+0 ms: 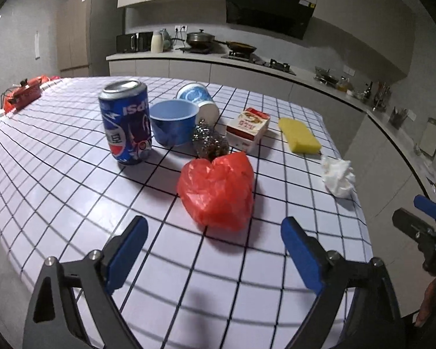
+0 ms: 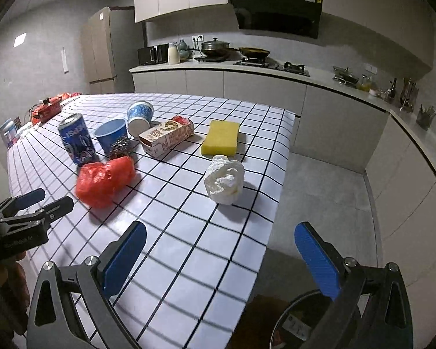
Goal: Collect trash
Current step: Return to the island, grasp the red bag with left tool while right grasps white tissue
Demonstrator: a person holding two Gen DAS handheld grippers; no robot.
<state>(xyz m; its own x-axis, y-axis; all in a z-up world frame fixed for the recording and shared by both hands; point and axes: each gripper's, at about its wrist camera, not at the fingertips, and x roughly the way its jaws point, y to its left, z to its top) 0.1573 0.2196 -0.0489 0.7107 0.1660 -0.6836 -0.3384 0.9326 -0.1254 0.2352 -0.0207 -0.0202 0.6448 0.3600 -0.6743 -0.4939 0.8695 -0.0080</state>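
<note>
A crumpled red plastic bag (image 1: 218,189) lies on the checked table (image 1: 72,189), just ahead of my left gripper (image 1: 213,226), which is open with nothing pressed by its blue pads. A crumpled white tissue (image 2: 225,179) sits near the table's right edge, ahead of my open right gripper (image 2: 221,228). Behind the bag stand a Pepsi can (image 1: 126,122), a blue paper cup (image 1: 173,122), a tipped cup (image 1: 199,99), a steel wool ball (image 1: 209,142), a small carton (image 1: 248,128) and a yellow sponge (image 1: 299,135).
A dark round bin (image 2: 299,320) stands on the floor below the table's near right corner. A red pot (image 1: 24,93) sits at the table's far left. Kitchen counters run along the back and right walls.
</note>
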